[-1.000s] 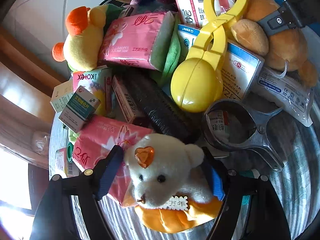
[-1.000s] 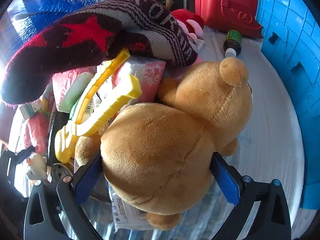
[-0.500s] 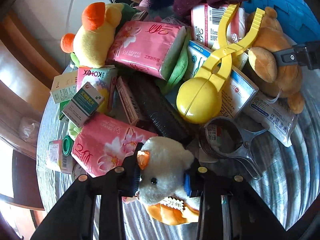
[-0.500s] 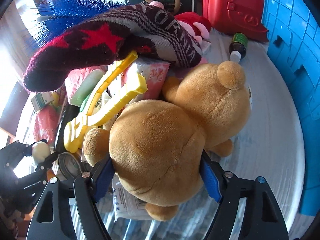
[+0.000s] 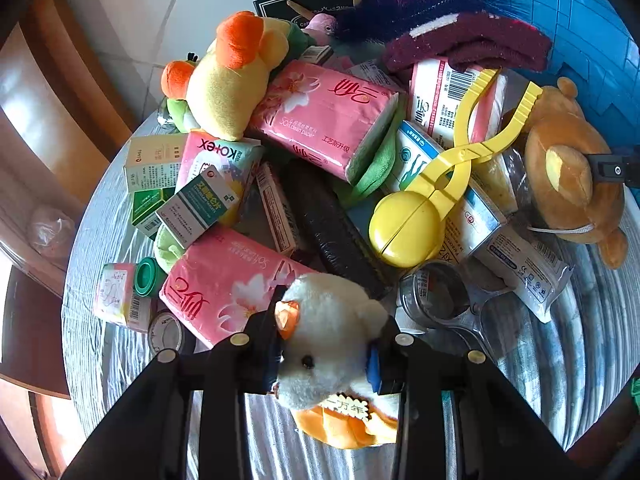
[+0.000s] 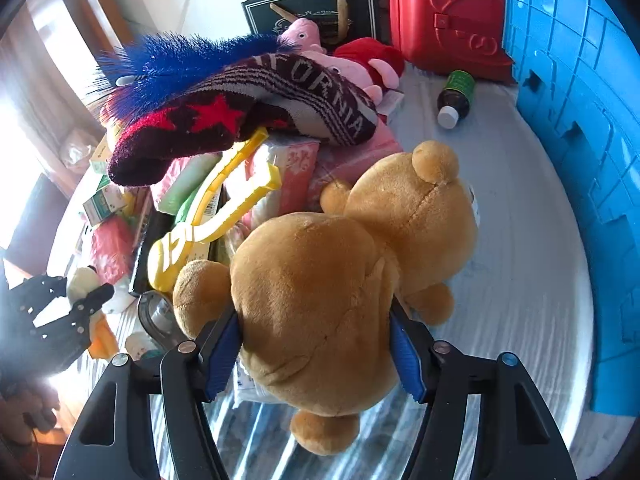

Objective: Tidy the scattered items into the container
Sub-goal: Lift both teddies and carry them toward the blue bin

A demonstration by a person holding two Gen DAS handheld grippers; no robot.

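My left gripper [image 5: 326, 342] is shut on the head of a small white plush bear [image 5: 328, 332] with an orange heart on its ear, held above the table. It also shows in the right wrist view [image 6: 82, 280]. My right gripper [image 6: 316, 354] is shut on the body of a large brown teddy bear [image 6: 340, 280], which also shows at the right of the left wrist view [image 5: 568, 184]. A blue plastic crate [image 6: 580, 120] stands at the right, its wall also in the left wrist view [image 5: 580, 40].
A pile lies on the striped table [image 5: 540, 360]: pink tissue packs [image 5: 324, 116], yellow scoop tongs [image 5: 440, 196], a duck plush [image 5: 224, 80], medicine boxes [image 5: 196, 204], a striped sock [image 6: 248, 116], a blue brush [image 6: 180, 60]. A red case [image 6: 444, 16] and small bottle [image 6: 456, 98] lie beyond.
Both grippers closed on their bears and lifted back: the left on the white bear's head, the right on the brown bear's body. The pile looks farther away.
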